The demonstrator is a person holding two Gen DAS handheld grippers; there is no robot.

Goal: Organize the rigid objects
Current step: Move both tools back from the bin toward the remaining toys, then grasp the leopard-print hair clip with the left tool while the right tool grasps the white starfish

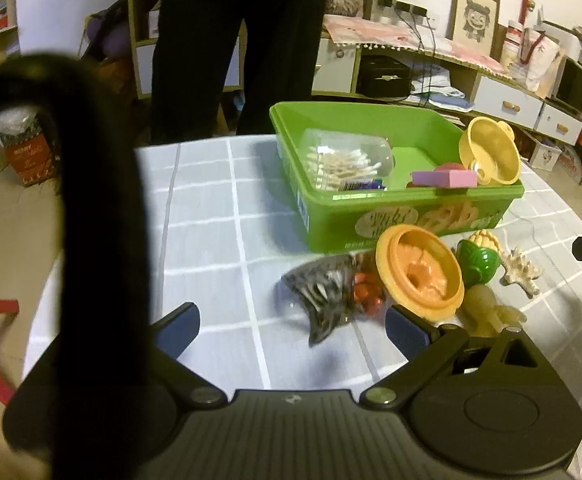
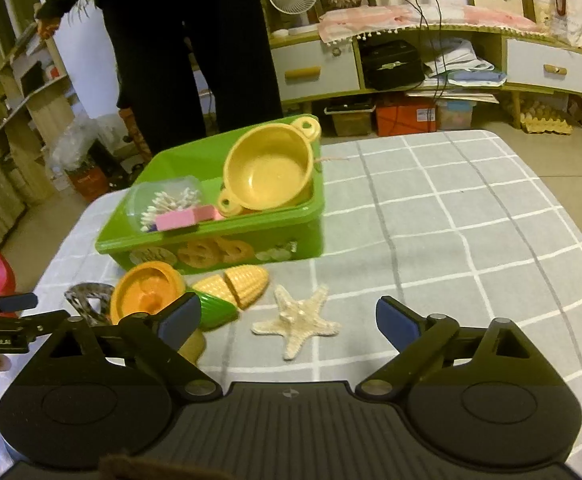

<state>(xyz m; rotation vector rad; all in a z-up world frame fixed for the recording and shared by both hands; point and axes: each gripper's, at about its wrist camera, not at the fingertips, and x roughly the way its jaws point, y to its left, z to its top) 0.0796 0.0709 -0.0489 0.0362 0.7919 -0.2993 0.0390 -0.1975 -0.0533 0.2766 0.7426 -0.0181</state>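
We record both sets of jaws spread wide and empty: left gripper [image 1: 291, 330], right gripper [image 2: 287, 320]. Just beyond, at lower centre of the right view, a starfish [image 2: 297, 320] lies on the checked tabletop [image 2: 471, 220]. Left of it sit a toy corn [image 2: 233, 290] and an orange lid [image 2: 145, 292]. Farther, the green bin [image 2: 219, 248] holds a yellow pot [image 2: 269, 170], cotton swabs [image 2: 167, 202] and a pink block [image 2: 185, 218].

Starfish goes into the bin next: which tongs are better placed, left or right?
Right, probably. The right tongs are open with the starfish lying directly between the fingers. The left tongs, also open, face the dark packet; for them the starfish sits far off, beyond the lid and corn.
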